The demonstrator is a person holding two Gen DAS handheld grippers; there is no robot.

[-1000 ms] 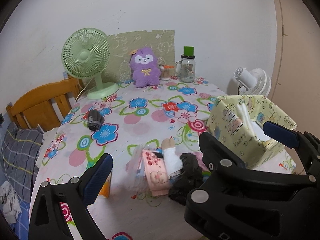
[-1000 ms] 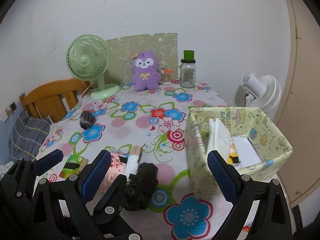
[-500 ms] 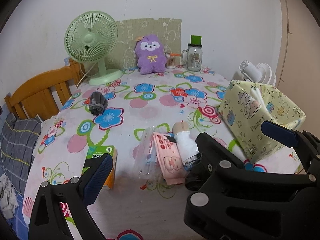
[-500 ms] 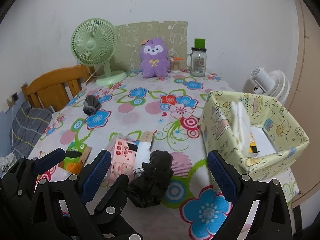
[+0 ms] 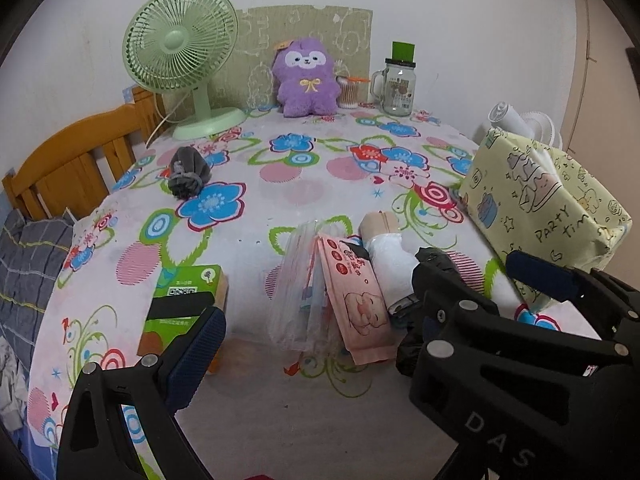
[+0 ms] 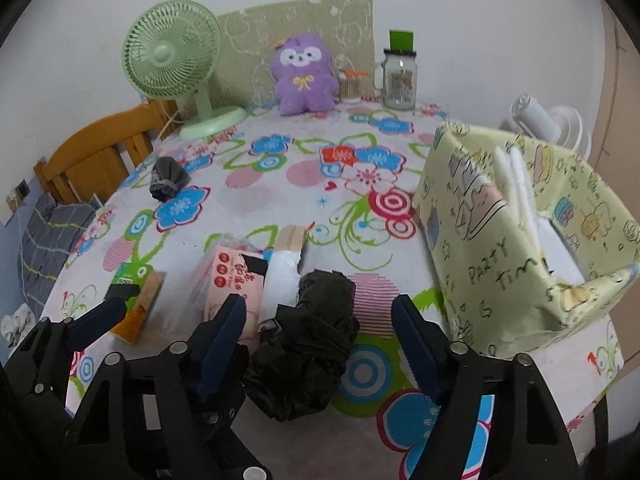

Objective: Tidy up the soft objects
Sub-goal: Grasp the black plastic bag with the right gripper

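A crumpled black cloth [image 6: 308,340] lies near the table's front, and my open right gripper [image 6: 320,340] straddles it with a finger on either side. Beside it lie a white roll [image 6: 282,280], a pink tissue pack [image 5: 356,296] and a clear plastic bag [image 5: 296,296]. A yellow "Party Time" box [image 6: 500,248] stands at the right with white items inside. My left gripper [image 5: 360,312] is open above the pink pack and holds nothing. A grey rolled cloth [image 5: 188,174] lies at the left, and a purple plush [image 5: 306,78] sits at the back.
A green tissue box [image 5: 182,300] lies at front left. A green desk fan [image 5: 184,56], a glass jar [image 5: 398,84] and a cotton swab pot [image 5: 348,90] stand along the back wall. A wooden chair [image 5: 68,160] is at the left edge, a white fan [image 6: 548,120] beyond the right.
Both grippers have moved down and forward toward the pile. The right gripper now straddles the black cloth. Both stay open.
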